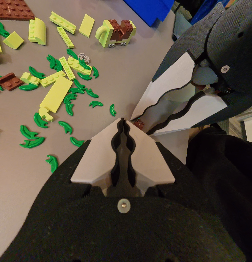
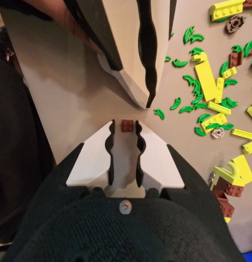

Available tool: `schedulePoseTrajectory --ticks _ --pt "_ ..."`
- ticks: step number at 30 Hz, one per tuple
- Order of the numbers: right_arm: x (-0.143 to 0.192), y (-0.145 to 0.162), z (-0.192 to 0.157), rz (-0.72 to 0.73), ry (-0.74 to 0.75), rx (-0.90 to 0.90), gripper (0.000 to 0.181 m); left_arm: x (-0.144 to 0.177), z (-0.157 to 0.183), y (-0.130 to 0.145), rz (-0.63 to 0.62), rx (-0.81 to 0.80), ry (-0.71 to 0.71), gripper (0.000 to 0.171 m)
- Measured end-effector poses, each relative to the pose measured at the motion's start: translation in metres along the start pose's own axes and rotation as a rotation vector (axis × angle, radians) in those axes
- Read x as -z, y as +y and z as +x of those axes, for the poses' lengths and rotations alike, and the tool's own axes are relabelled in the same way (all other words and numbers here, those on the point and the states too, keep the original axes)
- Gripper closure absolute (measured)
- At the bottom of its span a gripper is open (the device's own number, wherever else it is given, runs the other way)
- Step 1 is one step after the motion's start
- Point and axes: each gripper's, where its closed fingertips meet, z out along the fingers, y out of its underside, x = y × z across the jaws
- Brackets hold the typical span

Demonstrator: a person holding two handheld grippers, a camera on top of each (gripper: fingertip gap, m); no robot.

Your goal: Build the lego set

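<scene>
A small brown 2x2 plate (image 2: 127,125) lies on the grey table between the open fingertips of my right gripper (image 2: 125,121); the fingers do not touch it. It also shows in the left wrist view (image 1: 139,124), partly hidden by the right gripper (image 1: 138,126). My left gripper (image 1: 123,119) is shut and empty, its tips just left of that plate; it shows in the right wrist view (image 2: 147,105). A partly built lime and brown model (image 1: 116,33) stands at the far side of the table.
Loose lime bricks and tiles (image 1: 56,95) and several green leaf pieces (image 1: 67,126) are scattered to the left. A brown baseplate (image 1: 12,9) lies at the far left, a blue bin (image 1: 149,9) at the back. The table edge runs along the right. The tips of both grippers are at nearly the same place. The brown baseplate (image 1: 12,9) is about 20 cm from both grippers' fingertips.
</scene>
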Motion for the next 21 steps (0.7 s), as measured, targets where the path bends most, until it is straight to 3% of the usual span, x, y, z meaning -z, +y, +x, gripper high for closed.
schedulePoseTrajectory --ticks 4,9,14,21 --pt "0.0 0.0 0.0 0.009 -0.009 -0.01 0.167 0.0 0.0 0.0 0.001 0.002 0.005 0.171" --pt "0.005 0.0 0.0 0.022 0.016 0.001 0.167 0.0 0.001 0.0 0.004 0.003 0.012 0.171" --pt "0.028 -0.012 0.015 0.145 0.142 0.045 0.167 0.006 0.004 -0.007 0.058 0.035 0.072 0.171" --pt "0.065 -0.029 0.028 0.38 0.406 0.089 0.168 0.03 0.043 -0.039 0.303 0.236 0.492 0.136"
